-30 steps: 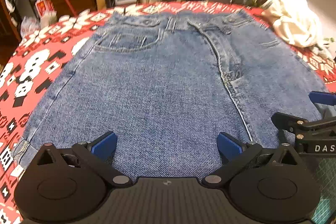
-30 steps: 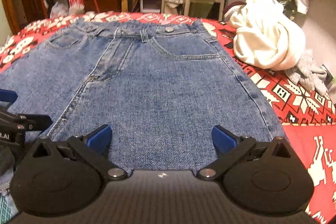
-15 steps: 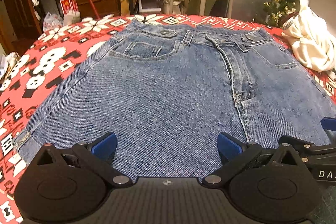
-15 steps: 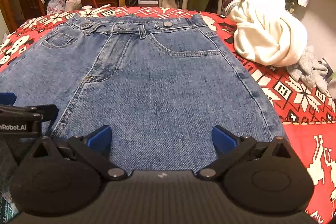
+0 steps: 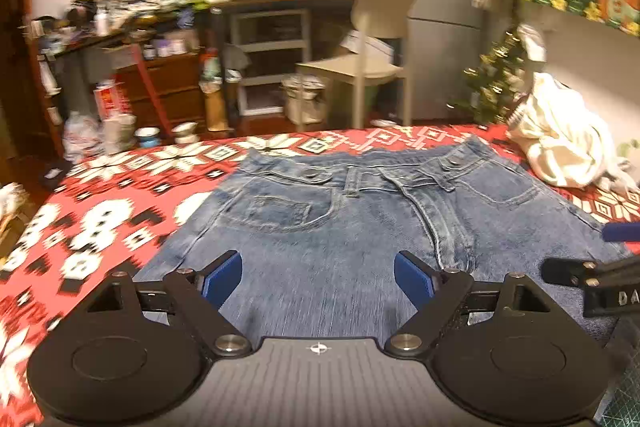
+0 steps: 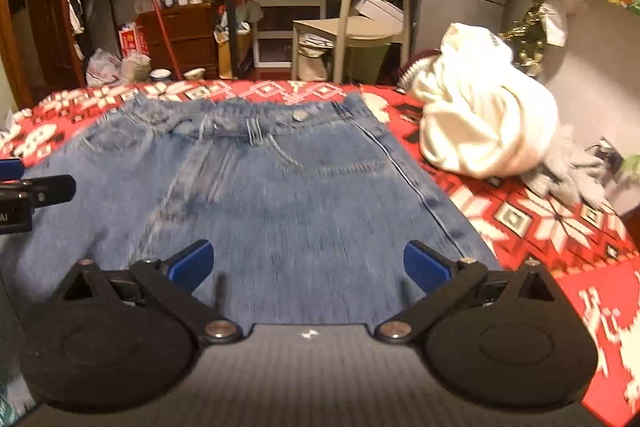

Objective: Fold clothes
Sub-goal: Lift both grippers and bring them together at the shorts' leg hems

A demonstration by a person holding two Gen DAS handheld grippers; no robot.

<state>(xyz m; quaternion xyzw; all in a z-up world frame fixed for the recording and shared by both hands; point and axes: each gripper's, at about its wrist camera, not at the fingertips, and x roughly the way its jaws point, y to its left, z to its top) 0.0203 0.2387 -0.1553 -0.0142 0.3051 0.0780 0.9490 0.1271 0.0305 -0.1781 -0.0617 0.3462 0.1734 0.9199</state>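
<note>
A white garment [image 6: 480,123] lies heaped beside the jeans [image 6: 280,195] on the patterned red cloth [image 5: 100,219]. The left gripper [image 5: 318,277], jaws just narrowing yet still wide, and the wide-spread right gripper [image 6: 306,265] hover over denim, gripping nothing.

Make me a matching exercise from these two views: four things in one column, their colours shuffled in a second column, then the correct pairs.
Things:
1. jeans
2. bundled garment
3. patterned cloth
4. chair

Colours:
A. beige
B. red, with white and black figures
C. blue denim
D. cream white

Pairs: 1-C, 2-D, 3-B, 4-A
</note>
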